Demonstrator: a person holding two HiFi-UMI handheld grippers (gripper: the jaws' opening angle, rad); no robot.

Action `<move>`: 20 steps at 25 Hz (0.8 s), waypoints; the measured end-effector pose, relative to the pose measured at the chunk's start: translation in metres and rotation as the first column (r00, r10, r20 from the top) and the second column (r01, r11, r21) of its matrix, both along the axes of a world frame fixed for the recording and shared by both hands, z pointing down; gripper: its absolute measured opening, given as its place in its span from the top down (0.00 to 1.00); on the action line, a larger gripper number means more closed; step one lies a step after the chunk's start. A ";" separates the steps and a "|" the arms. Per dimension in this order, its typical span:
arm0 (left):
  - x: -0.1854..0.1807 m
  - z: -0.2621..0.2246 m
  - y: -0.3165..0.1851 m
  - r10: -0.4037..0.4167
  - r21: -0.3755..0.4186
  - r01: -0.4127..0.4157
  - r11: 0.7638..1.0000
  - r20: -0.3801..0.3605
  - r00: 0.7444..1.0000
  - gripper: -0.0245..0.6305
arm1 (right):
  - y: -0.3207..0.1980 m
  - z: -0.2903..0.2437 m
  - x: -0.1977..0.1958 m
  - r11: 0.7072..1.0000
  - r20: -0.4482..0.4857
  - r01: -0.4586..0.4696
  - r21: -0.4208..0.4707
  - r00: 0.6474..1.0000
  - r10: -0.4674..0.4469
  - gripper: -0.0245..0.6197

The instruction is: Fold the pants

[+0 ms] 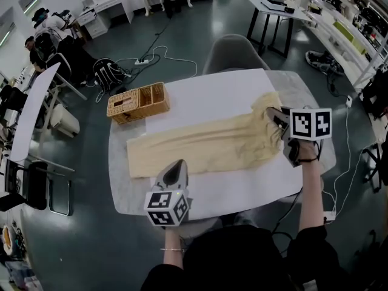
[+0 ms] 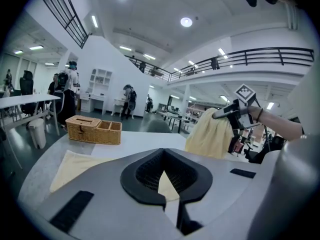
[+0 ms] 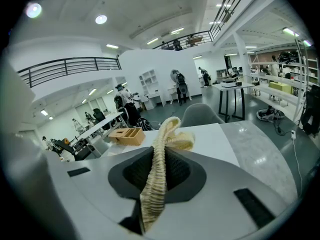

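Cream cloth, soft and light, will likely sag and crease wherever lifted, so I judge the hems and waistband the best holds. Low in the head view the left gripper (image 1: pixel 177 168), jaws drawn together on nothing, hovers at the near edge of the pants (image 1: pixel 206 145), which lie across the middle of the table (image 1: pixel 242 190). At right, the right gripper (image 1: pixel 274 114) pinches their bunched, raised end. Beyond, upper left, stands a wicker basket (image 1: pixel 138 102).

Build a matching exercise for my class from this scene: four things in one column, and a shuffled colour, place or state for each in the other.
1 pants
2 basket
3 right gripper
4 chair

A woven, on the far left corner of the table
B grey, behind the table
C cream, lying across the table
D jaws shut on bunched pants

Pairs: 1-C, 2-A, 3-D, 4-B
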State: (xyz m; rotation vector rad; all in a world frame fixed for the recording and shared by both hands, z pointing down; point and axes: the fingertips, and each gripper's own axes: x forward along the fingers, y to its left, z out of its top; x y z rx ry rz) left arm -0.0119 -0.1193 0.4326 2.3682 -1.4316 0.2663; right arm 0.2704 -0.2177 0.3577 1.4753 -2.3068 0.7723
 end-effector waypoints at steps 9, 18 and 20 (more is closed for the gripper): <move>-0.045 -0.001 0.007 -0.033 0.011 0.032 0.999 0.008 0.999 0.95 | -0.004 -0.003 -0.058 0.999 -0.005 0.030 0.024 1.000 -0.030 0.89; -0.062 -0.015 0.010 -0.108 0.031 0.108 0.994 0.001 0.994 0.95 | -0.009 -0.020 -0.103 0.990 0.035 0.135 0.040 0.990 -0.137 0.89; -0.066 -0.014 0.011 -0.130 0.027 0.130 0.991 0.003 0.991 0.95 | -0.012 -0.022 -0.113 0.986 0.048 0.162 0.043 0.985 -0.164 0.89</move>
